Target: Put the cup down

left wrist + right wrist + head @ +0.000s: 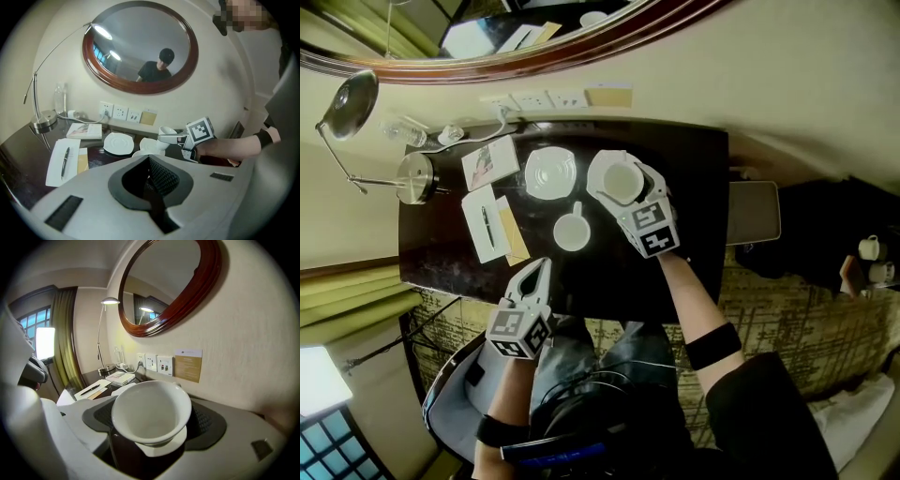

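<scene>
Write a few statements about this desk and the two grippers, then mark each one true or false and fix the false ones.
1. The right gripper holds a white cup between its jaws. True.
2. The left gripper has its jaws wide open. False: its jaws are shut, with nothing between them.
3. A second cup stands on the dark table, not on a saucer. True.
4. The pen lies inside that second cup. False: it lies on a white sheet of paper near the table's left side in the head view.
</scene>
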{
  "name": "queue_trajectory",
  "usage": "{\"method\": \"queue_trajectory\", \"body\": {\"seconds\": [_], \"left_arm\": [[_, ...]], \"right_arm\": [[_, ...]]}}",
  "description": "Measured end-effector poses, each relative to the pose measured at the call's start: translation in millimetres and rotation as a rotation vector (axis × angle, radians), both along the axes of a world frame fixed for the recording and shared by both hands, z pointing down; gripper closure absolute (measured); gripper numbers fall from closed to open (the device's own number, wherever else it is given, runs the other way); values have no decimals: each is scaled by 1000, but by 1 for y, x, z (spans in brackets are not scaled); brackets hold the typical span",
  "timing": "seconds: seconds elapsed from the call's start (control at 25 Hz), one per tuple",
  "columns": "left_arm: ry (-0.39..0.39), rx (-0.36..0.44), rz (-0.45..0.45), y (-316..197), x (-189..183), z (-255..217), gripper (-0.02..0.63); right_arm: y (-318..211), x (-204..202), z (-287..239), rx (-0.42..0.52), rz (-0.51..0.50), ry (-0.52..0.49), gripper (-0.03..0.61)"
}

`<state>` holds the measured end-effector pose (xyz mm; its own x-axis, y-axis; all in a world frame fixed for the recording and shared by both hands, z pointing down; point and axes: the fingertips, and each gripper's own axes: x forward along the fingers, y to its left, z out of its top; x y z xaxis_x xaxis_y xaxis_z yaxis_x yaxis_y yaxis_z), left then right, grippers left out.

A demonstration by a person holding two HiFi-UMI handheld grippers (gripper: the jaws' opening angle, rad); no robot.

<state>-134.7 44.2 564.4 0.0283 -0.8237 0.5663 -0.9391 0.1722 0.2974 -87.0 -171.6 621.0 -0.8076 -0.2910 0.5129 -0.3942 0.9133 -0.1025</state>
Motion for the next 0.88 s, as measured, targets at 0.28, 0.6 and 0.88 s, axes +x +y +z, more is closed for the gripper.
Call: {"method": "queue_trajectory", "body": {"seconds": [0.28,0.6,0.88], "left_arm": [[2,-5,38,7,3,0,613],[-6,-9,53,13,4,-1,613],[-13,-6,44,14,4,-10,613]], "right_arm": [[40,47,9,-24,50,37,140],[62,76,30,-56,83,58,138],[71,84,45,-68,87,75,137]]}}
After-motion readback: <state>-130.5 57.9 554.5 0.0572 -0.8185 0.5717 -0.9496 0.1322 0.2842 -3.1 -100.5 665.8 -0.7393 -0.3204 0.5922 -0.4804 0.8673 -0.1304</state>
